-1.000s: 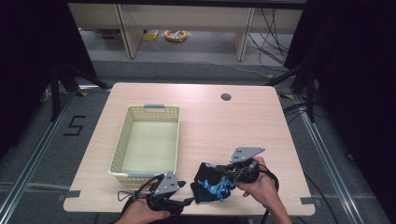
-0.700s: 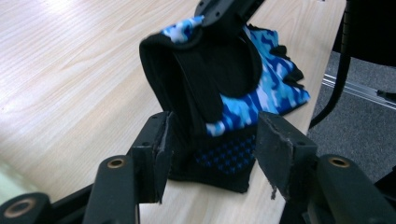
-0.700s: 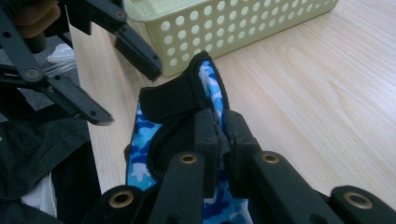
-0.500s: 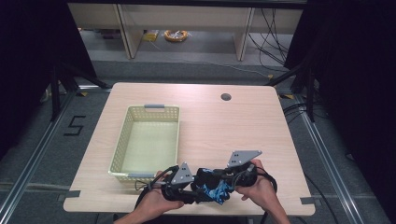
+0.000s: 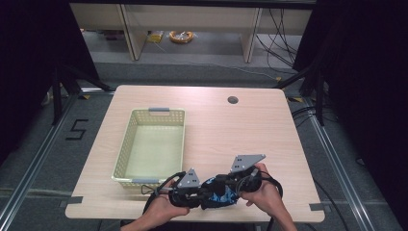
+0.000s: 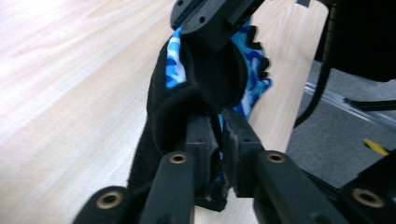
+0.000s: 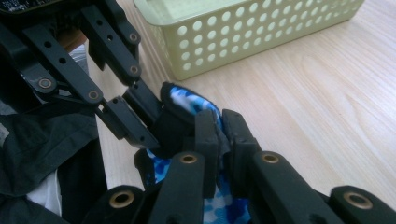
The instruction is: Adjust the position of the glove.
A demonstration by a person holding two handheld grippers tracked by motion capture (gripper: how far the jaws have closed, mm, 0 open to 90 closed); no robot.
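Note:
A black cloth with a blue camouflage lining (image 5: 217, 197) hangs just above the table's front edge, between my two grippers. My left gripper (image 5: 204, 196) comes in from the left; its jaws have just been closing and now pinch the cloth's black edge (image 6: 170, 109). In the left gripper view the left gripper (image 6: 220, 127) has fabric pressed between its pads. My right gripper (image 5: 225, 186) is shut on the cloth's other side, and in its own view the right gripper (image 7: 219, 122) clamps the blue lining (image 7: 186, 103). The left gripper (image 7: 140, 116) meets it there.
A pale yellow-green perforated basket (image 5: 124, 144) stands empty on the wooden table, just left of and behind the hands; its wall (image 7: 243, 37) is close to the grippers. A round cable hole (image 5: 233, 100) lies at the back. The table's front edge (image 5: 192, 219) is directly below.
My left gripper moved right to the cloth and its jaws closed on the black edge. The right gripper stayed in place, still holding the cloth.

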